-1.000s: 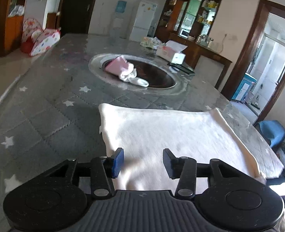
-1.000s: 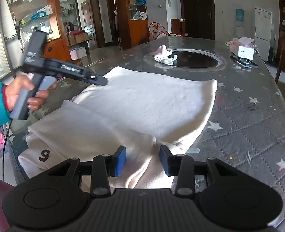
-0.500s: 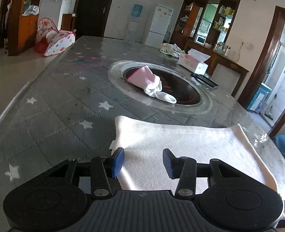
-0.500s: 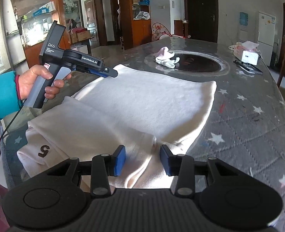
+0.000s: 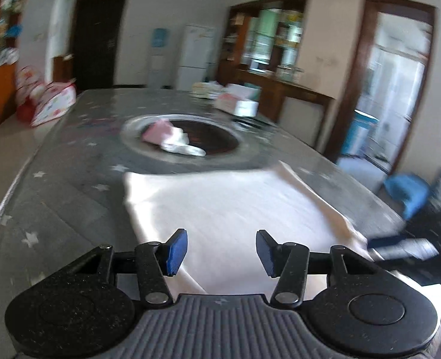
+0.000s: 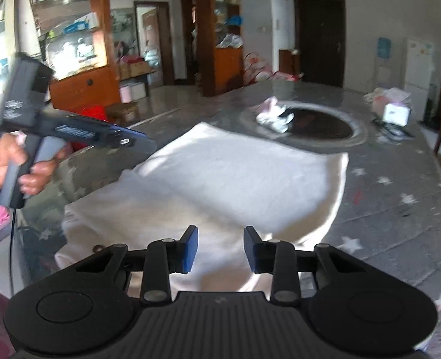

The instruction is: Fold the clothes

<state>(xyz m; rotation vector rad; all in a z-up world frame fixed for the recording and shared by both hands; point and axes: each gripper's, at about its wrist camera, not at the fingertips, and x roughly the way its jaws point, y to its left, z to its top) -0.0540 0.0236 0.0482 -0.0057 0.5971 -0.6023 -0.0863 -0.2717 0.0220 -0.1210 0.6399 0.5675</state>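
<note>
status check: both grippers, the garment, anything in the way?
Left gripper opening, empty, above the white garment. Right gripper closing, nothing pinched yet. Garment partly folded on table. Socks lie beyond, clear of it.

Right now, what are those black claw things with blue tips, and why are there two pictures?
They are two hand-held grabbers, each with a small camera looking along its fingers. One picture is from the left gripper, whose jaws are opening over a cream garment with nothing pinched. The other is from the right gripper, whose jaws are closing above the same cloth, not pinching it yet. There you also see the person's hand holding the left tool. The cloth lies on a grey starry table, beside small pink-and-white clothes.
</note>
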